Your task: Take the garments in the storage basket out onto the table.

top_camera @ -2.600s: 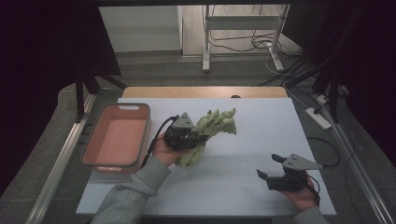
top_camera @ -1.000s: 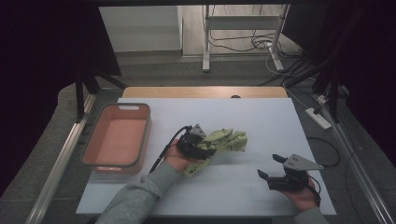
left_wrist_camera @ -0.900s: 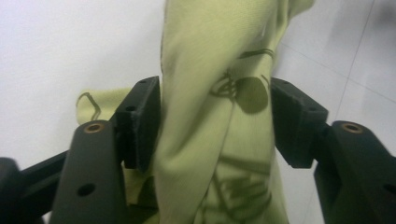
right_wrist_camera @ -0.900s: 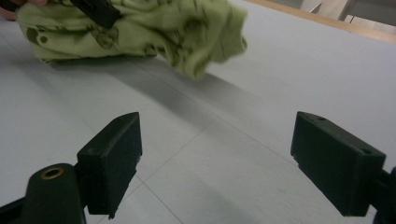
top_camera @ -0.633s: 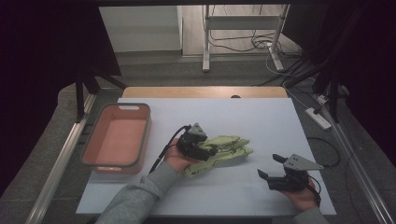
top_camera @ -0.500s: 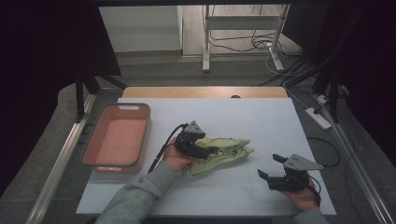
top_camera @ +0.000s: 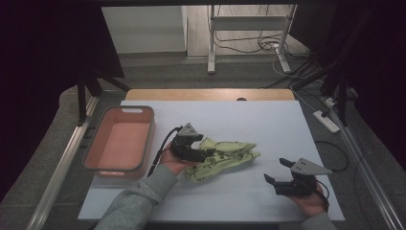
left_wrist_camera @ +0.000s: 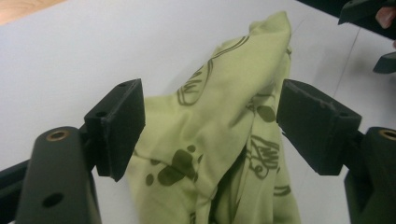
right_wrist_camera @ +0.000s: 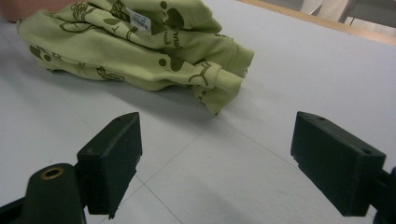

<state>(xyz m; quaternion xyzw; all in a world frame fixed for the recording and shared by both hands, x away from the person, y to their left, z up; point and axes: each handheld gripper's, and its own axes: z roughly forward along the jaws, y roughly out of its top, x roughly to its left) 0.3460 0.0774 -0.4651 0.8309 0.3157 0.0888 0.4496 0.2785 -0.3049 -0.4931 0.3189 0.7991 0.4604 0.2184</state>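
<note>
So the green printed garment [top_camera: 224, 157] is lying bunched up on the white desk [top_camera: 239, 120], roughly in the middle, just right of the pink bin [top_camera: 120, 141]. The left tongs [top_camera: 203, 154] are sitting right at its left end, and their jaws have just been opening — in the left gripper view the cloth [left_wrist_camera: 219, 140] is lying between the two black pads, but neither pad is pressing on it, so it's released, not gripped. The folded sleeve ends are pointing toward the right side of the desk. The right tongs [top_camera: 280, 171] are resting near the front right corner, well apart from the garment — jaws spread wide with nothing between them, just bare desk showing in the right gripper view, with the garment [right_wrist_camera: 135, 42] lying farther off beyond them.
</note>
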